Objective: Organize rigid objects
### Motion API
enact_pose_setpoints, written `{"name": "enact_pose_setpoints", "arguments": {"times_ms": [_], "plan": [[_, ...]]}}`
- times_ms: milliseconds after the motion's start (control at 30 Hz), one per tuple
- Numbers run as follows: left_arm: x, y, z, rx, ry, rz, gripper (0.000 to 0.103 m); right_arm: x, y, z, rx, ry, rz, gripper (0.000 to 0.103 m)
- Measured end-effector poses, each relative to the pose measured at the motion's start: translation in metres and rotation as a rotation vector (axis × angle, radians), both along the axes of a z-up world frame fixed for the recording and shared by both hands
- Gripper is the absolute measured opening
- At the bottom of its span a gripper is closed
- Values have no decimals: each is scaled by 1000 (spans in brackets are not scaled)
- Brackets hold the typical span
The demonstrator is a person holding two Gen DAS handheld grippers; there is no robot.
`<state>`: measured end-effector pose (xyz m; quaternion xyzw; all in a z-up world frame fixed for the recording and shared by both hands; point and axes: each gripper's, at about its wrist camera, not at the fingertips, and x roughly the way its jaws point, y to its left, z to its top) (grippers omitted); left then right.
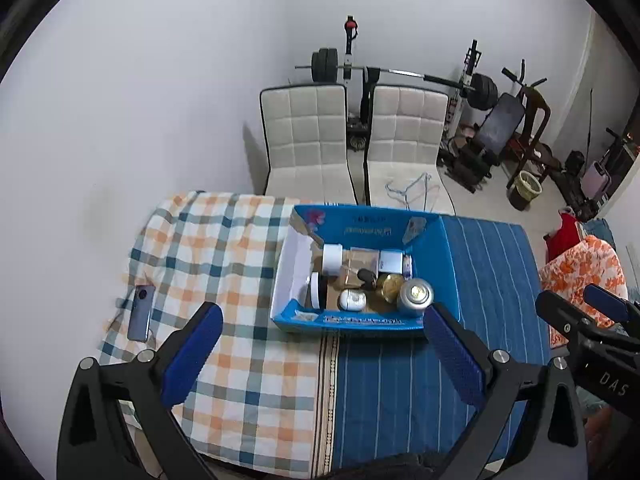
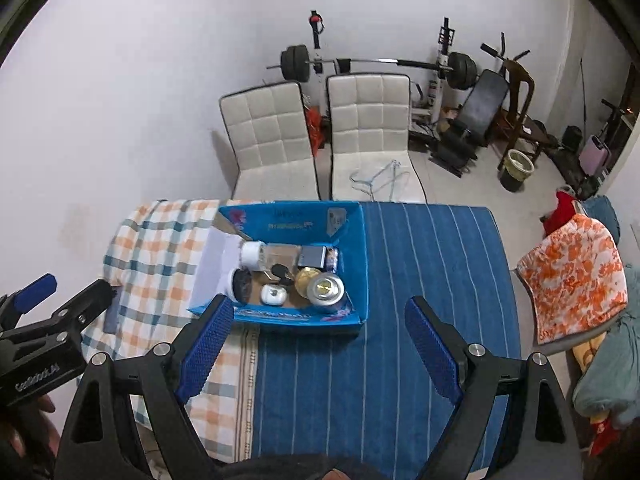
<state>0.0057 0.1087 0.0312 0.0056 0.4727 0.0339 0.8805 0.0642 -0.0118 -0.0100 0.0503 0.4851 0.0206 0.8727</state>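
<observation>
Both claws, the left gripper [image 1: 320,344] and right gripper [image 2: 316,332], gape wide and empty short of the blue box [image 1: 448,256], which already holds jars, a can [image 1: 416,296] and earbuds (nearly done, I judge); a phone [image 1: 141,312] lies well left of it.

2 wrist views, high, angled down; shared blue box [image 1: 360,272] [image 2: 288,264], chairs [image 1: 352,136] behind.

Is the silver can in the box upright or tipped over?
Upright: the silver can stands in the blue box near corner, round top facing up.
</observation>
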Motion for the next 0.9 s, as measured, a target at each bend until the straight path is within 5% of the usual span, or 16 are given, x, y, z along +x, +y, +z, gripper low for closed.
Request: {"name": "enact_pose_setpoints", "arguments": {"times_ms": [900], "plan": [[13,14,-30,-5,51,20,103,9,1,-30,-24,48,-11,90]]}}
